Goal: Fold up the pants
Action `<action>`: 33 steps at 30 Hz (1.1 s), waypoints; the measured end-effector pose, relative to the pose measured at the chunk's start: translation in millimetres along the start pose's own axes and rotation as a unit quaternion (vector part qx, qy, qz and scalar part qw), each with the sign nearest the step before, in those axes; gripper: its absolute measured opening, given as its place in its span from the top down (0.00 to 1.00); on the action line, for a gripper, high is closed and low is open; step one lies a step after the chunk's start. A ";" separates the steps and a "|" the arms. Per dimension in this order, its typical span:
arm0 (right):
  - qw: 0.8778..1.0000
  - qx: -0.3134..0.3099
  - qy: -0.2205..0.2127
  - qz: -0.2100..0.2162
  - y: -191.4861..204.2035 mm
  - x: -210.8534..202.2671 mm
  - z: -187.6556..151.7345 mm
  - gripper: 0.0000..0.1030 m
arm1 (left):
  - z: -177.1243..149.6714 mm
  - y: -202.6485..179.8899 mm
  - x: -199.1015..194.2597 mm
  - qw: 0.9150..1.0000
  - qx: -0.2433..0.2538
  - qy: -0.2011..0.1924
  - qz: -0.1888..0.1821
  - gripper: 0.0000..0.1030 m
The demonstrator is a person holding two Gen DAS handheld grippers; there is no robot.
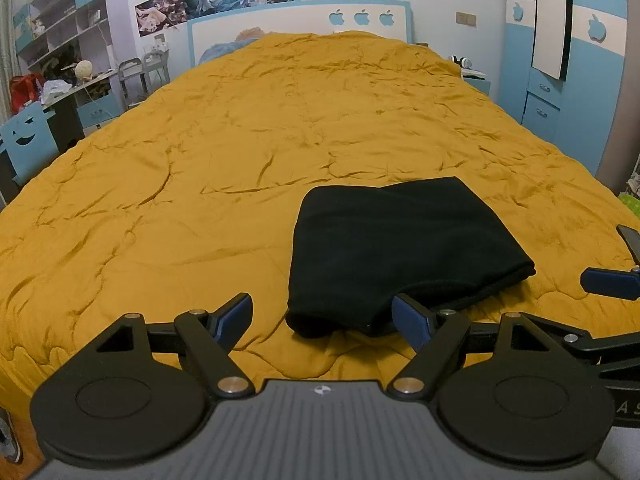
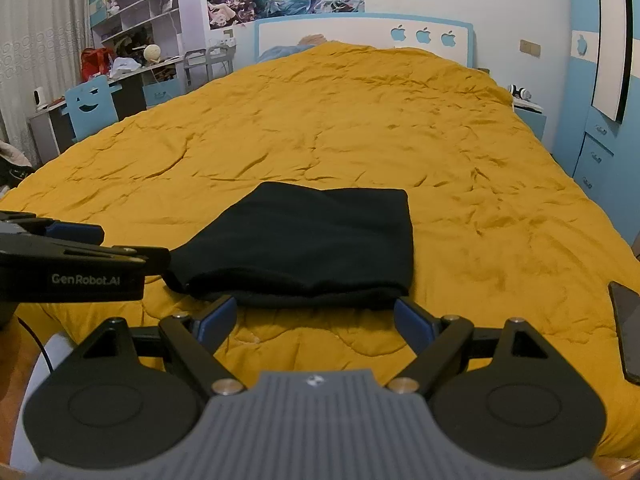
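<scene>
Nearest our left wrist camera, our left gripper (image 1: 322, 320) stands spread wide, grasping nothing, its right finger (image 1: 408, 318) just at the near edge of the folded black pants (image 1: 396, 252). These lie on the yellow quilt (image 1: 200, 160) of the bed, long axis running left to right. From our right wrist camera, our right gripper (image 2: 314, 320) is likewise released, just short of the pants (image 2: 316, 244). Beside them, right, lies a dark phone (image 2: 628, 332).
</scene>
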State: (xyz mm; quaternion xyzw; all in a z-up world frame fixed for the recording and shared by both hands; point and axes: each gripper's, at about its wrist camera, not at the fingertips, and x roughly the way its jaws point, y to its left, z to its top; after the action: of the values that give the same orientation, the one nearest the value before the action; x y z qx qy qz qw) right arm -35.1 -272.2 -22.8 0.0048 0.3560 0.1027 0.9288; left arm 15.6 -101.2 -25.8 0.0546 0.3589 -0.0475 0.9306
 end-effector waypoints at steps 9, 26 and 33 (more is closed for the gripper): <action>1.000 0.002 0.000 0.003 -0.7 0.6 -0.8 0.20 | -0.2 -1.2 -1.0 1.000 0.002 0.000 -0.002 0.10; 1.000 -0.003 -0.006 0.008 -0.4 -0.5 -1.0 0.20 | 0.8 -1.8 -3.0 1.000 0.004 -0.001 -0.006 0.10; 1.000 -0.004 -0.005 0.008 -0.2 -0.3 -0.8 0.20 | 1.0 -1.9 -3.0 1.000 0.004 -0.001 -0.006 0.10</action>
State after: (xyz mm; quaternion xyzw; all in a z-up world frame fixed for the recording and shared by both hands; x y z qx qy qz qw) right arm -35.8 -272.5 -23.3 0.0050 0.3506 0.1117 0.9298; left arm 13.8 -103.1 -23.2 0.0561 0.3580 -0.0541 0.9305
